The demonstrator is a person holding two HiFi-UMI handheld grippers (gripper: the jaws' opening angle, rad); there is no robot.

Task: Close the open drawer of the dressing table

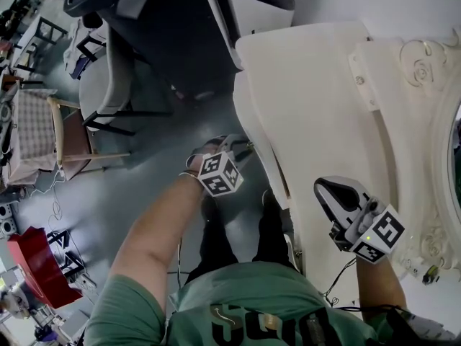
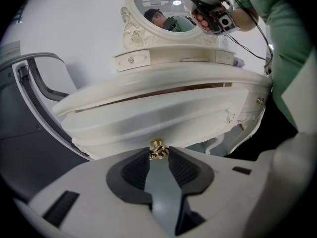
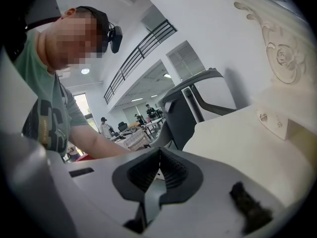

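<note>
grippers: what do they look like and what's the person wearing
The left gripper and right gripper: pale grey shells, tongs with dark ribbed pads. Each carries a white cube with black square markers. A black cable trails by the right one. Green short-sleeved tee.

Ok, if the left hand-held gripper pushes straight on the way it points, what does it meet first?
The left hand-held gripper has the brass knob pinched at its jaw tips. Straight behind that stands the cream drawer front, which it would likely press on next.
</note>
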